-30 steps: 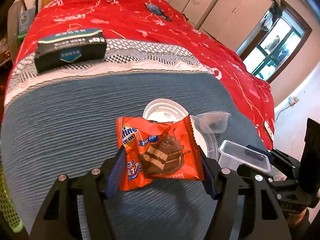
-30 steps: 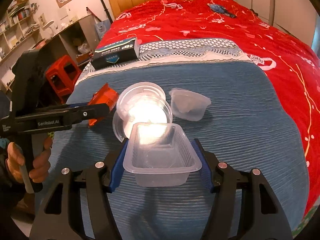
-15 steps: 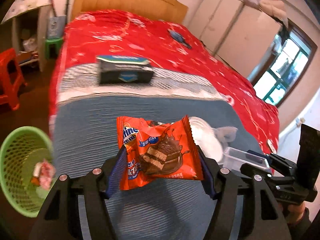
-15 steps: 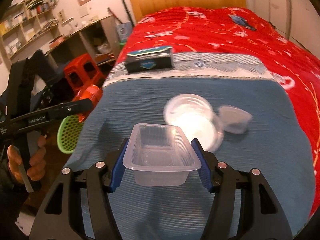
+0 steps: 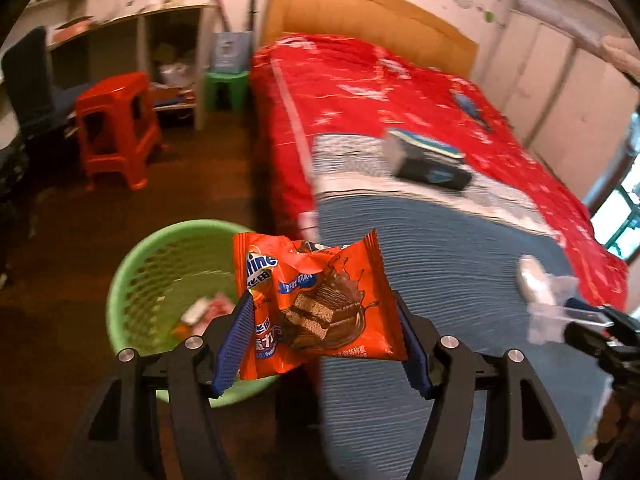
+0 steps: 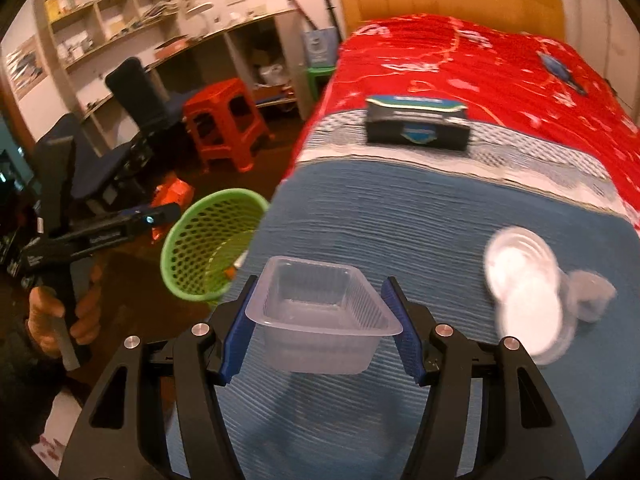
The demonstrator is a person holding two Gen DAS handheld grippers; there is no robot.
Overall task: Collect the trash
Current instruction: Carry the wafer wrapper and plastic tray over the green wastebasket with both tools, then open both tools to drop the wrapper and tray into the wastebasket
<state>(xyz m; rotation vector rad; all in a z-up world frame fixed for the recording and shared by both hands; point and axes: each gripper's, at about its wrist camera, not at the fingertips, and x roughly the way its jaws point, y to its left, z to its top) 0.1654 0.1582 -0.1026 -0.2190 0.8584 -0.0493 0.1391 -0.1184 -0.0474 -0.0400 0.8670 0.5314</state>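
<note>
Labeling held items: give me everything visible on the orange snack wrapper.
The orange snack wrapper is a glossy foil-like packet with crimped, serrated end seams, printed with a chocolate-coated layered wafer and a blue-and-white logo. It looks crumpled and its top edge is folded over; whether it is empty cannot be told. It stands roughly upright, pinched at both sides by the blue pads of the left gripper, in the air beside the bed's edge, with the green basket below and behind it.
</note>
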